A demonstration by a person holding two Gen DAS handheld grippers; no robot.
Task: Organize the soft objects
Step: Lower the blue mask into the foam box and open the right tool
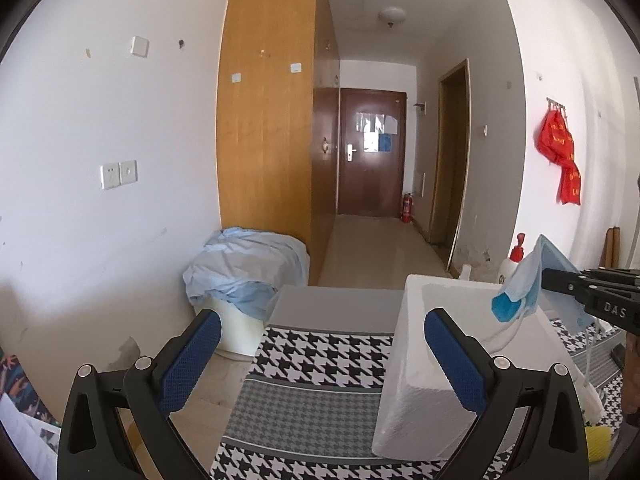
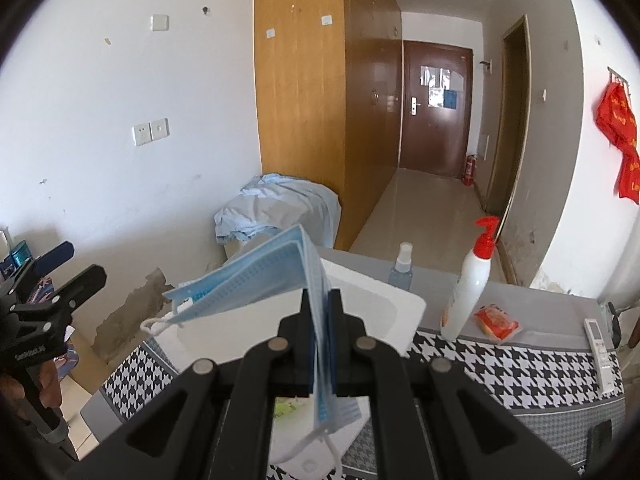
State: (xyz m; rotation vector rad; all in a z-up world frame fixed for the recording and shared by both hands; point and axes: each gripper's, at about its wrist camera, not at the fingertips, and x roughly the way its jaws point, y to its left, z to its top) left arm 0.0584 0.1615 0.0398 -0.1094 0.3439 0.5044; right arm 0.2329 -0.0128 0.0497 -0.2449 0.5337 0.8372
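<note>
My right gripper [image 2: 322,300] is shut on a stack of blue face masks [image 2: 256,276], which it holds above a white foam box [image 2: 392,304]. In the left wrist view the masks [image 1: 520,284] hang from the right gripper [image 1: 548,280] over the same box [image 1: 416,360]. My left gripper [image 1: 320,344] is open and empty, with its right finger [image 1: 452,356] in front of the box's left wall. The box stands on a table with a houndstooth cloth [image 1: 320,360].
A bin draped in pale blue cloth [image 1: 244,268] stands on the floor by the wardrobe [image 1: 268,120]. A white pump bottle [image 2: 472,284], a small spray bottle [image 2: 401,268], a red packet [image 2: 496,322] and a remote [image 2: 600,352] sit on the table.
</note>
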